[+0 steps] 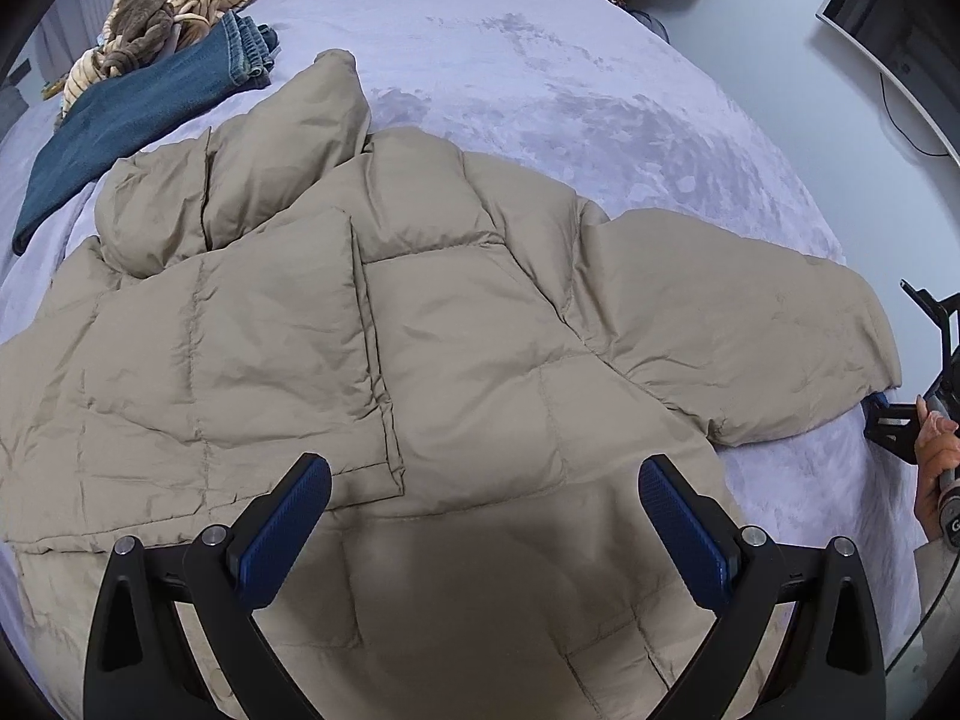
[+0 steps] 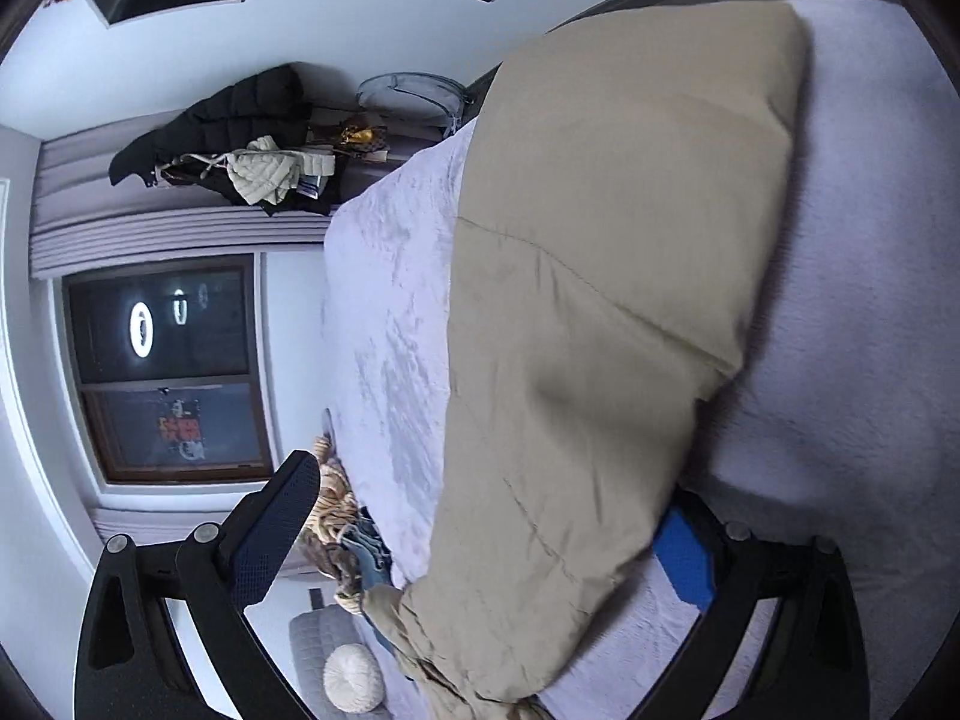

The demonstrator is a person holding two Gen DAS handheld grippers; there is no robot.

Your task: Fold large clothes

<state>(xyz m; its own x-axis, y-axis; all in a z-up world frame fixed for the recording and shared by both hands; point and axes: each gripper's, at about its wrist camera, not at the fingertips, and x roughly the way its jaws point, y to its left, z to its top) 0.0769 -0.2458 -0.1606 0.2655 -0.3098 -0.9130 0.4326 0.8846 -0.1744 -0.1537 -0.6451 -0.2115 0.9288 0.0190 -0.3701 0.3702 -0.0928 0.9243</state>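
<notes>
The jacket (image 1: 372,324), a beige quilted puffer, lay spread over the near half of the bed (image 1: 540,60), front up, hem toward the near edge. Judged light, soft and springy; shell fabric looked smooth, so prob. slippery, and the padding would likely puff back after a fold. Best grip points, by judgement: cuffs, hem corners, front-panel edge; pinch through both layers, not on a fat quilt cell.

Left to right:
- Left side: one sleeve (image 1: 282,138) already lay folded in over the chest, cuff pointing to the far edge. Front flap overlapped the centre, seams visible.
- Centre: left gripper (image 1: 483,516) hovered above the hem area, jaws spread wide, nothing between them, no contact seen.
- Right side: the other sleeve (image 1: 738,324) stretched out flat toward the bed's right edge. Right gripper (image 2: 486,528) sat at its cuff, jaws wide apart, one finger (image 2: 684,558) under the cuff, the other above. Pads not pressing; no hold yet. View was motion-blurred.

Appearance: matt beige, box-quilted, lightly creased, no visible damage. Jeans (image 1: 120,120) and a striped garment (image 1: 180,6) lay near the far left corner, apart from the jacket.
</notes>
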